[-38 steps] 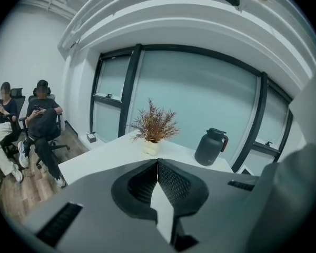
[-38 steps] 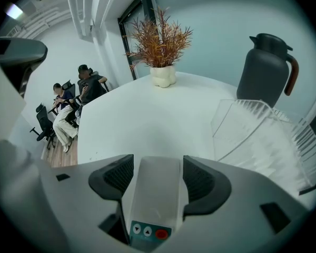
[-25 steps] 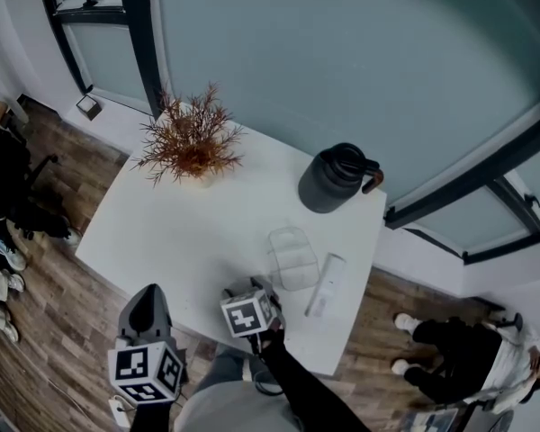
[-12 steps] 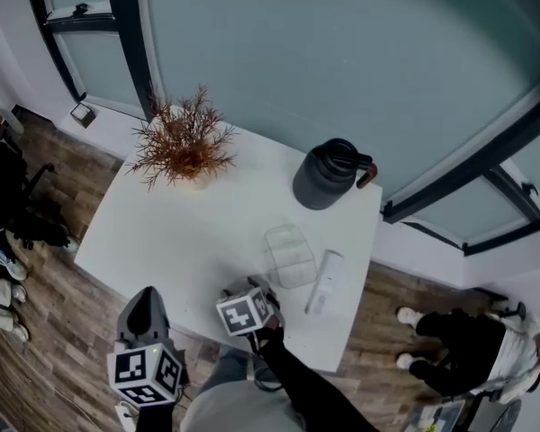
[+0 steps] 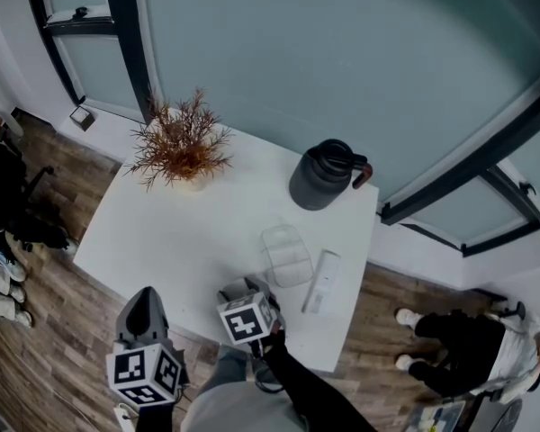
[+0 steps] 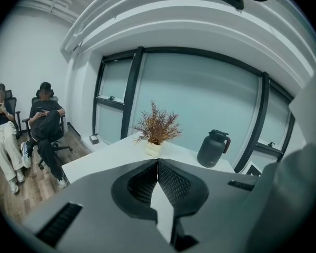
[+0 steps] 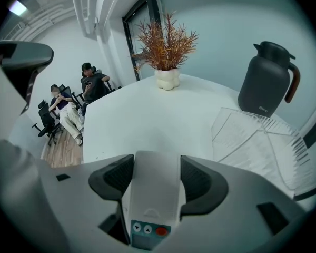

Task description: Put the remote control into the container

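Note:
A white remote control (image 7: 152, 194) with a red button and two arrow keys sits between the pads of my right gripper (image 7: 157, 167), which is shut on it. In the head view this gripper (image 5: 238, 290) hovers over the near part of the white table (image 5: 180, 232), short of the clear plastic container (image 5: 286, 255). The container (image 7: 263, 141) lies ahead and to the right in the right gripper view. My left gripper (image 6: 158, 165) is shut with nothing in it, its pads touching, held off the table's near-left edge (image 5: 146, 313).
A long white item (image 5: 322, 281) lies just right of the container. A dark jug (image 5: 322, 178) stands at the back right and a dried plant in a white pot (image 5: 180, 147) at the back left. People sit on chairs (image 6: 42, 125) left of the table, and another person (image 5: 468, 349) to its right.
The head view has drifted slightly. Both grippers keep about the same places, and the remote control stays in the right one.

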`<action>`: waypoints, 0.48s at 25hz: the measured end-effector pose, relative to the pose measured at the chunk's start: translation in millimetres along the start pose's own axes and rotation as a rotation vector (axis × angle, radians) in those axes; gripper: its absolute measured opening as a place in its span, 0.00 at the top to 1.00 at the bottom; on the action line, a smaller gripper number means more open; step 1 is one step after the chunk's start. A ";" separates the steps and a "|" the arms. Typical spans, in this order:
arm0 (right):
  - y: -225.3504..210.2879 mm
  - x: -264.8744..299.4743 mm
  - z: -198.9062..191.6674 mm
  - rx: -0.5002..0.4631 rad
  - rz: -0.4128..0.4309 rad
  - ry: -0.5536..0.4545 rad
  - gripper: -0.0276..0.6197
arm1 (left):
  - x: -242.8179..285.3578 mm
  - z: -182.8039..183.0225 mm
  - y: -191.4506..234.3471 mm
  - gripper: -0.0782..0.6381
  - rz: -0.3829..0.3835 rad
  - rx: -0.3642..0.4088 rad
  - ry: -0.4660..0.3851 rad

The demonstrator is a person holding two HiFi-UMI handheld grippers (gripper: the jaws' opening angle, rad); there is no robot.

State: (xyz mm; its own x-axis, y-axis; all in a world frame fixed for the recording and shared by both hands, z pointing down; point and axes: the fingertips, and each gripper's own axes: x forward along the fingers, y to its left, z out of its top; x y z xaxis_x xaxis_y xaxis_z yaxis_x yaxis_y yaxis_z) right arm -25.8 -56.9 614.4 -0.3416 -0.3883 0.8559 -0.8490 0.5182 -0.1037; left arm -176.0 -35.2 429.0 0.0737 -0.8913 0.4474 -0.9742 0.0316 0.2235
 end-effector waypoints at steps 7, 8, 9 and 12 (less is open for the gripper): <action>2.1 -18.6 13.5 -0.017 0.018 -0.083 0.54 | -4.6 0.3 -10.0 0.88 -0.009 0.006 -0.013; 2.7 -21.2 15.4 -0.016 0.023 -0.095 0.54 | -5.4 0.4 -11.4 0.88 -0.010 0.007 -0.015; 3.4 -23.7 17.5 -0.015 0.028 -0.107 0.54 | -6.2 0.6 -12.6 0.88 -0.010 0.007 -0.017; 4.9 -31.7 23.6 -0.022 0.038 -0.142 0.54 | -8.4 1.3 -16.1 0.88 -0.010 0.010 -0.024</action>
State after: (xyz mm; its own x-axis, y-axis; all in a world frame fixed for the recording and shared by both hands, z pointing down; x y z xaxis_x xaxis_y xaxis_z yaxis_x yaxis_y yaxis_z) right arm -28.6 -60.1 574.8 -0.4284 -0.4715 0.7708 -0.8259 0.5504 -0.1224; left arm -161.2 -28.8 420.5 0.0784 -0.9020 0.4245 -0.9755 0.0184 0.2192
